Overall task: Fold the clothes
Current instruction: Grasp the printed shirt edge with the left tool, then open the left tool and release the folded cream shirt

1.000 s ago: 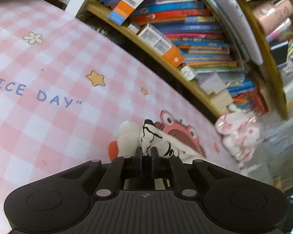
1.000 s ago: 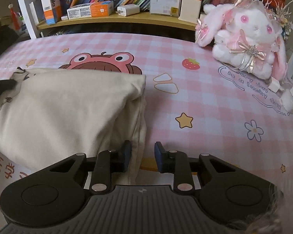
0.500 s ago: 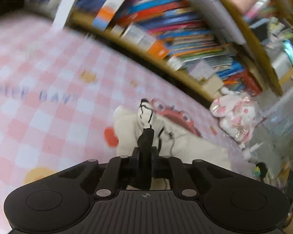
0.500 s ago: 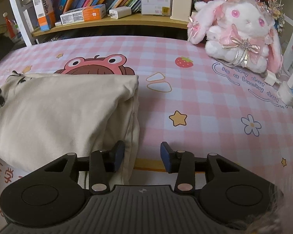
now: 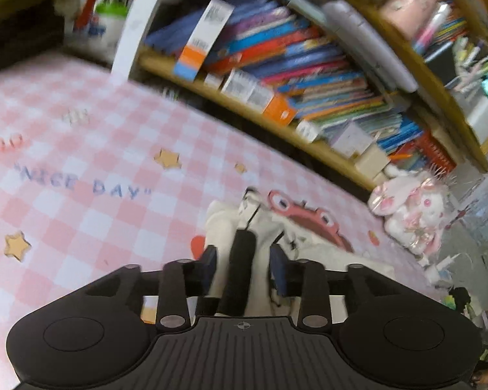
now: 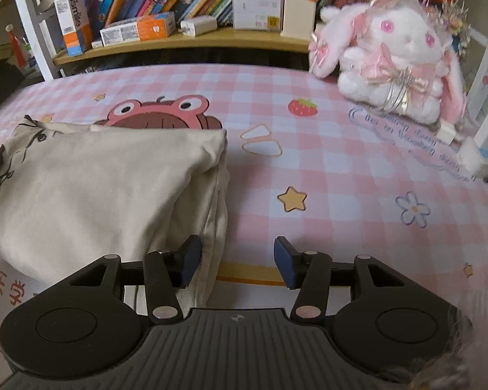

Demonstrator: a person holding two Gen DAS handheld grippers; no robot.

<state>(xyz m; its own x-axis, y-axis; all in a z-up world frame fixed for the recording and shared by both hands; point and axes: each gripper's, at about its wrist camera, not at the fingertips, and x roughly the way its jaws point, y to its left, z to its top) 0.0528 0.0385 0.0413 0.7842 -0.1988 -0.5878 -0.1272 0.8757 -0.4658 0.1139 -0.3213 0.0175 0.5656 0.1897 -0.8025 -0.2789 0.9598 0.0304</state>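
Note:
A cream garment (image 6: 101, 188) with black line print lies folded on the pink checked tablecloth (image 6: 341, 201), over part of a pink frog print. My right gripper (image 6: 234, 260) is open and empty at the garment's near right corner; its left fingertip (image 6: 188, 255) is against the fold. In the left wrist view the garment (image 5: 270, 227) lies just ahead of my left gripper (image 5: 244, 266), which is open. A black cuff-like piece (image 5: 240, 269) stands between its fingers, not clamped. The view is blurred.
A pink and white plush rabbit (image 6: 393, 55) sits at the table's far right. A low wooden shelf (image 6: 179, 42) with books and boxes runs along the back edge. White chargers and cables (image 6: 468, 139) lie at the right edge.
My left gripper has opened and let go of the garment's edge, and has swung. My right gripper has opened wider and drawn back slightly from the fold.

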